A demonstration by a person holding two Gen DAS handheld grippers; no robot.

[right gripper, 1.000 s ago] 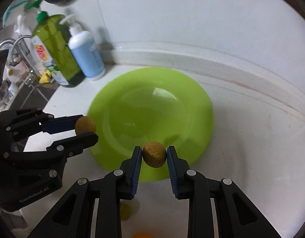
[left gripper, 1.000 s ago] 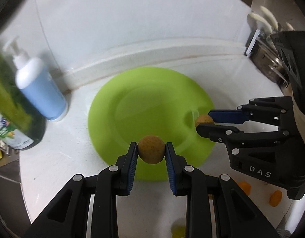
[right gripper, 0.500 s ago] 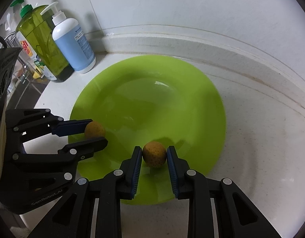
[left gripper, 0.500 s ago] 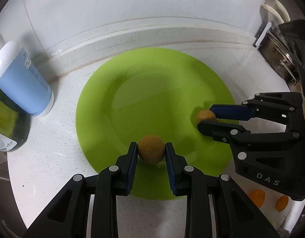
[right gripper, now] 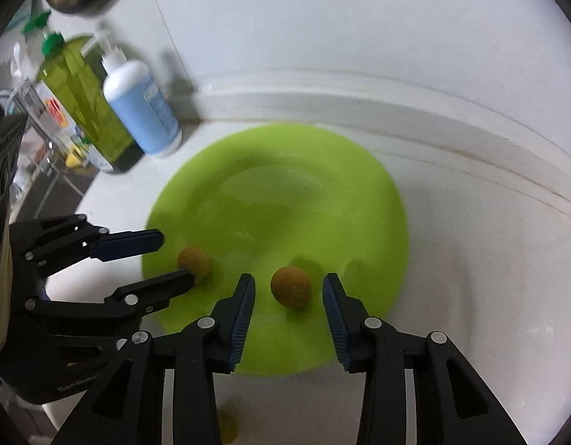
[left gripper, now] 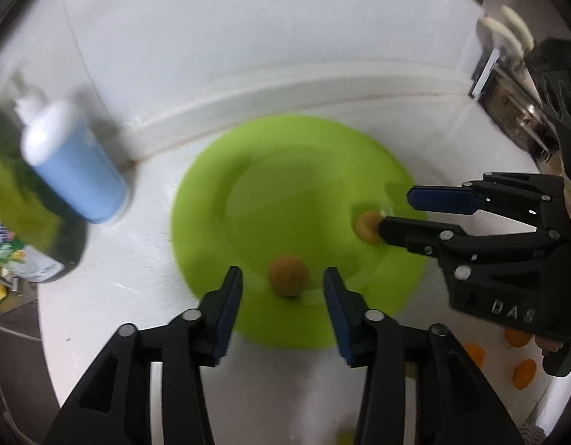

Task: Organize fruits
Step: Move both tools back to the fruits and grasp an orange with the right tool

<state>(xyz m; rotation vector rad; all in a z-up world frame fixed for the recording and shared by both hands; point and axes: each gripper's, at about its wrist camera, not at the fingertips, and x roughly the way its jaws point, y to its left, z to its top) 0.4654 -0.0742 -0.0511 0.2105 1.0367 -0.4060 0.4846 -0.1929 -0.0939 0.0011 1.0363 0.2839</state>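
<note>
A lime-green plate (left gripper: 285, 185) (right gripper: 285, 204) lies on the white counter. Two small round brownish-orange fruits rest on its near part. One fruit (left gripper: 288, 276) (right gripper: 194, 262) lies between the fingers of my left gripper (left gripper: 283, 278) (right gripper: 174, 257). Those jaws are opening and the pads stand clear of it. The other fruit (right gripper: 291, 286) (left gripper: 367, 226) lies between the fingers of my right gripper (right gripper: 289, 282) (left gripper: 396, 210). Its jaws are opening too, with gaps on both sides of the fruit.
A blue-and-white pump bottle (left gripper: 74, 170) (right gripper: 141, 111) and a green soap bottle (right gripper: 85, 104) stand left of the plate by the wall. Several orange fruit pieces (left gripper: 524, 372) lie on the counter at lower right. A utensil rack (left gripper: 508, 74) stands at far right.
Both grippers have opened and let go of their fruits, which now rest on the plate. Both views have drawn back a little from the plate.
</note>
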